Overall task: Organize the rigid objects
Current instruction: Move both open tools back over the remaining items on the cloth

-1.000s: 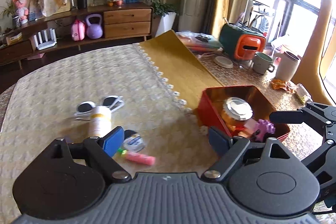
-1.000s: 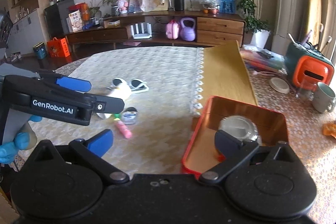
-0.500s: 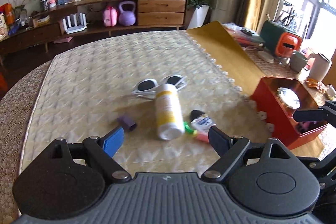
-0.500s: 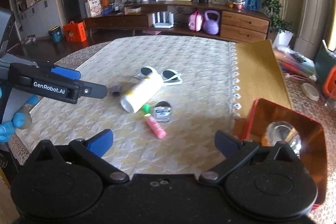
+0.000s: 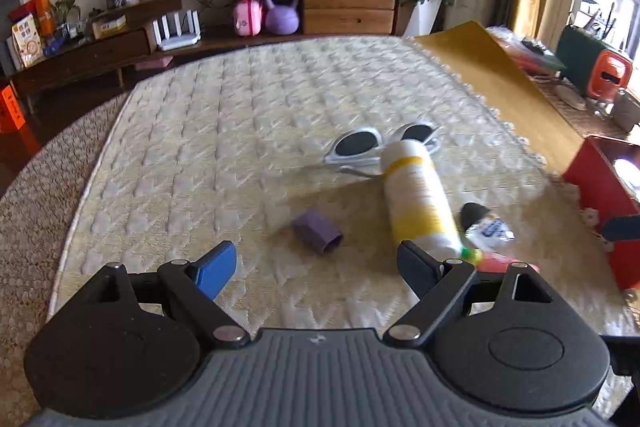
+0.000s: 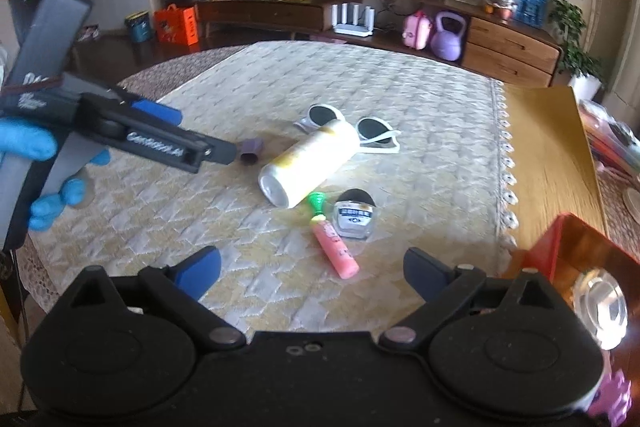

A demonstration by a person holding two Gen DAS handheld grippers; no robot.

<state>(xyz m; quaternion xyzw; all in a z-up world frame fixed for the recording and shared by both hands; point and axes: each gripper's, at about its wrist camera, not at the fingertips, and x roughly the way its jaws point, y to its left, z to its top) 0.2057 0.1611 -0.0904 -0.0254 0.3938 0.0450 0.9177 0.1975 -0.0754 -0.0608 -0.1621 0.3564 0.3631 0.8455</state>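
While my left gripper [image 5: 316, 265] hangs over the quilted cloth [image 5: 240, 131] with fingers spread and empty, the purple cap [image 5: 318, 231] lies just ahead between them. Right gripper [image 6: 312, 269]: fingers closing, nothing between them. White bottle [image 6: 310, 163] lies on its side against the sunglasses [image 6: 352, 129]; red tray [image 6: 580, 255] sits at my right.

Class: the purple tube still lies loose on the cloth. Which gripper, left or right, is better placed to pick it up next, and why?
Probably the left gripper: the purple tube lies just ahead between its open fingers. From the right gripper, whose jaws are closing on nothing, the tube sits farther off, beyond the bottle.
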